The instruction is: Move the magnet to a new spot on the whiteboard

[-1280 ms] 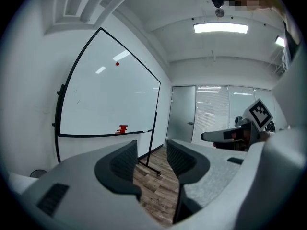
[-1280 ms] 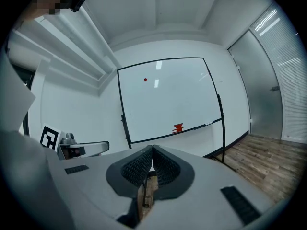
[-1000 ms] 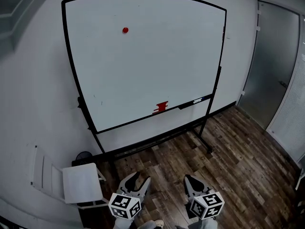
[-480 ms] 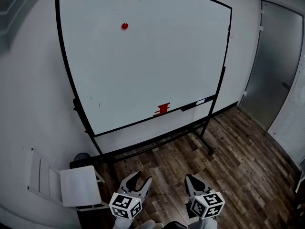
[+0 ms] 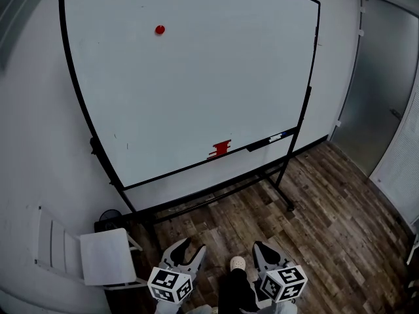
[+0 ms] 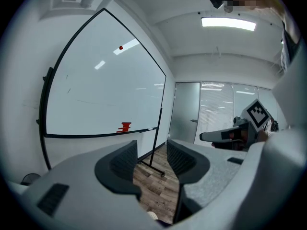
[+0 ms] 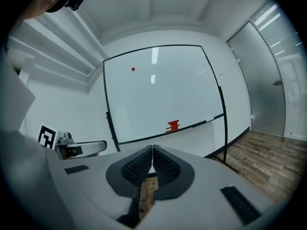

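Ahead of the fingers (image 7: 136, 169), the whiteboard (image 5: 196, 90) is smooth, glossy white and mirrors the ceiling lights. Its thin black frame (image 6: 82, 135) looks like painted metal. Below the fingers, the floor (image 5: 327, 208) is matt, grainy wood plank. The fingers have dark ribbed pads set in matt grey plastic.

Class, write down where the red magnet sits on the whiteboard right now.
In the head view the red magnet sits high on the whiteboard, left of centre, near its top edge and well above the red object at its bottom edge.
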A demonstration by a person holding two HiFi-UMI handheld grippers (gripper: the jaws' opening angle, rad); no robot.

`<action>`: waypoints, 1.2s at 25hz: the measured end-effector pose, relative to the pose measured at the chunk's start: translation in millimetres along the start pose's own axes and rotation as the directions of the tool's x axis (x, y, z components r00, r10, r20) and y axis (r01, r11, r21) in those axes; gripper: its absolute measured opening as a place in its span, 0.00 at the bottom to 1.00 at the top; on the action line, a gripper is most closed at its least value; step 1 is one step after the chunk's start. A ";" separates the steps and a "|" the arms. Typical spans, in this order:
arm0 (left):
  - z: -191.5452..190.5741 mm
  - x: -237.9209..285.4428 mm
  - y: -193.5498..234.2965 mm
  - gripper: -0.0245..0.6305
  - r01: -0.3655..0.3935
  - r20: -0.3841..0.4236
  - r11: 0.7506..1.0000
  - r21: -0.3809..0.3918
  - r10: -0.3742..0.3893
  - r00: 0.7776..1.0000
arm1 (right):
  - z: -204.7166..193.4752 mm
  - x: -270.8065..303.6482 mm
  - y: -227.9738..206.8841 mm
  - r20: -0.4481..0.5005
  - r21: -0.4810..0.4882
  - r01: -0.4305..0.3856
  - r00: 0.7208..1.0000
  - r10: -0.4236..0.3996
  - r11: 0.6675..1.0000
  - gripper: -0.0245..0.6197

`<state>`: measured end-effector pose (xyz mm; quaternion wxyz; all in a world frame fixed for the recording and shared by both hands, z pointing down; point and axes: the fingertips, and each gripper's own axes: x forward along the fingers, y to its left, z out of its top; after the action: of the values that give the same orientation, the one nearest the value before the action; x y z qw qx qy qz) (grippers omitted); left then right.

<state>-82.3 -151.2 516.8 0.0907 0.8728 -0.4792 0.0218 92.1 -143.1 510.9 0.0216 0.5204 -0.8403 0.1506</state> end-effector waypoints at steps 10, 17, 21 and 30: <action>43.1 97.7 39.0 0.33 -0.072 0.062 0.997 0.010 0.072 0.995 | 62.1 89.6 -60.0 0.018 -0.065 -0.075 0.997 0.076 0.995 0.08; 76.0 161.7 61.4 0.33 -0.119 0.095 0.993 0.026 0.116 0.989 | 104.7 149.9 -100.4 0.036 -0.090 -0.122 0.991 0.126 0.988 0.08; 82.4 191.0 76.8 0.33 -0.154 0.097 0.988 0.018 0.152 0.984 | 118.0 180.5 -122.0 0.032 -0.089 -0.147 0.988 0.151 0.985 0.08; 93.4 243.9 106.7 0.33 -0.239 0.105 0.971 0.013 0.237 0.966 | 138.0 248.6 -158.0 0.015 -0.090 -0.223 0.974 0.225 0.971 0.08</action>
<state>-44.9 -426.9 470.2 0.0516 0.8099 -0.5843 -0.0065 134.2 -462.1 463.8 0.0168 0.4226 -0.8997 0.1084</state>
